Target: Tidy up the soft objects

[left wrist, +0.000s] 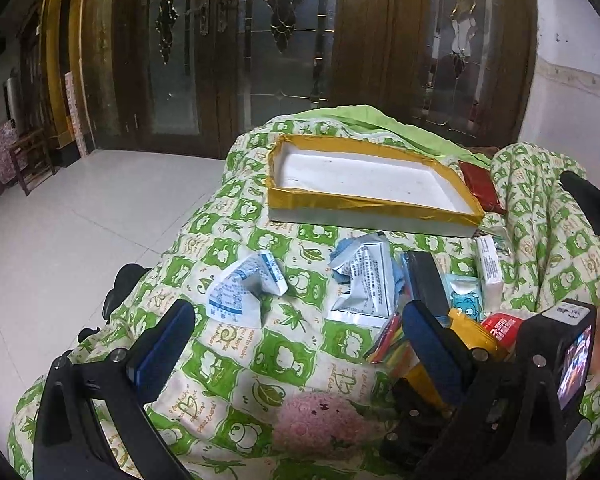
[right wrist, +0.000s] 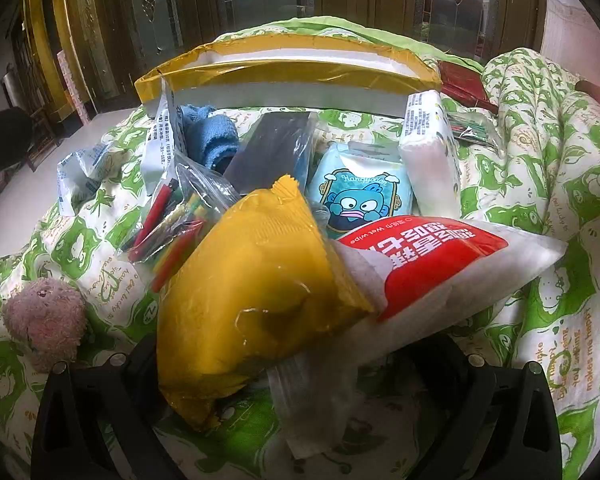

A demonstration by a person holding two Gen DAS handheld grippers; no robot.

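Two grippers work over a green and white quilt [right wrist: 552, 184] with frogs on it. The right gripper [right wrist: 300, 364] is closest, and its fingers are hidden under two soft packs, so nobody can tell how tight they are. A yellow pack [right wrist: 252, 292] and a white and red pack [right wrist: 440, 268] sit right between them, off the quilt. The red part says "Wet wipe" upside down, beside big Chinese letters. The left gripper [left wrist: 296, 344] has its blue fingers [left wrist: 160, 348] wide apart, with nothing in them. A fuzzy pink toy [right wrist: 44, 320] lies close by on the left.

A little farther lie a clear bag of colored sticks [right wrist: 172, 216] and a blue pack [right wrist: 360, 192] with a cartoon fish and the name "Hangyodon". Next to it stands a white tissue pack [right wrist: 432, 152] with tiny print too small to read. A blue cloth [right wrist: 212, 136] and crumpled silver packets [left wrist: 244, 292] lie past those. Farthest back sits a white tray with gold tape [left wrist: 372, 200].
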